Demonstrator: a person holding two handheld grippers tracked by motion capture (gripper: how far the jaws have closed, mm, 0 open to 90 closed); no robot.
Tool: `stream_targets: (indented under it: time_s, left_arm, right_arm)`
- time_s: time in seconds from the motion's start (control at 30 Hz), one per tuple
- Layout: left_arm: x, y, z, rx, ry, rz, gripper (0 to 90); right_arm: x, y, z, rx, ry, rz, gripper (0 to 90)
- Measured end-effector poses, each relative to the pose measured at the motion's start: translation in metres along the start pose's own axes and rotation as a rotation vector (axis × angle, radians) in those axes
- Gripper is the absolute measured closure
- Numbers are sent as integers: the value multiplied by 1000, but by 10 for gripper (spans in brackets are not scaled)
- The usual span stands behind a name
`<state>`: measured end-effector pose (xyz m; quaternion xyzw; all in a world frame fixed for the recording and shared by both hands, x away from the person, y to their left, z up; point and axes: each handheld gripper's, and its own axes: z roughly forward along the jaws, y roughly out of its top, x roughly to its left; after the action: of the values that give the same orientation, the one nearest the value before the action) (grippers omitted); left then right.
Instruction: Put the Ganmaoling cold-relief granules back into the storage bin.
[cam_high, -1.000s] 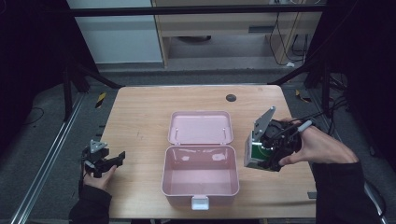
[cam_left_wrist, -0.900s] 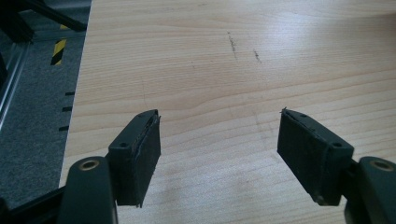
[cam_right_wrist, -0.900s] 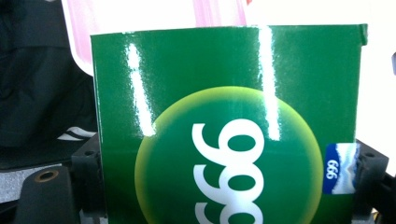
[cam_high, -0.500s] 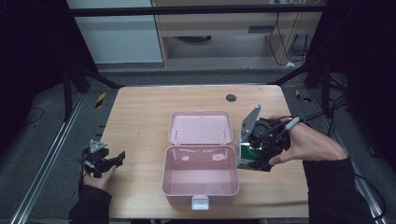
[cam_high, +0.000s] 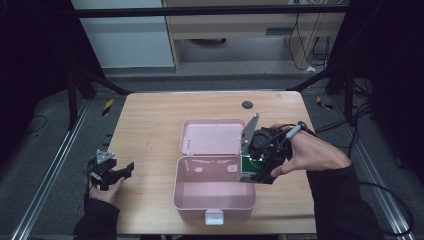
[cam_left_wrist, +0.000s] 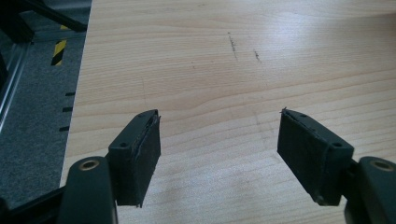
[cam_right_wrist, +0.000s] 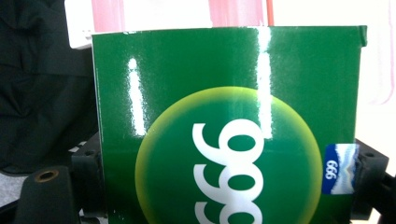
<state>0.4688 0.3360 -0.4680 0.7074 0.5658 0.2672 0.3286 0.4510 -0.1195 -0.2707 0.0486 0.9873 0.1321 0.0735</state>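
The right gripper (cam_high: 249, 172) is clamped on a green carton (cam_right_wrist: 229, 135), its jaws pressing the two side faces (the printed front shows a yellow disc with white numerals). In the high view the carton (cam_high: 246, 169) hangs at the right rim of the open pink box (cam_high: 192, 200), partly over the tray and not yet resting inside. The hinged lid (cam_high: 210, 136) lies flat on the table (cam_high: 145, 125) behind the tray. The tray interior appears empty.

Status: pick-up complete, transfer nearly complete. Remaining, by judgement: lower the carton into the tray, release it, then presumably close the lid.

The left gripper (cam_left_wrist: 219, 140) rests near the table's left edge, jaws spread wide with nothing between them.
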Motion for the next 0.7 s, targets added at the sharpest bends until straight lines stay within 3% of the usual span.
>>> stream_targets:
  time_s: [0.7]
  left_arm:
    - [0,0,-1,-5,-2,-2,292]
  right_arm:
    - [-1,31,26,-10,21,-34,156]
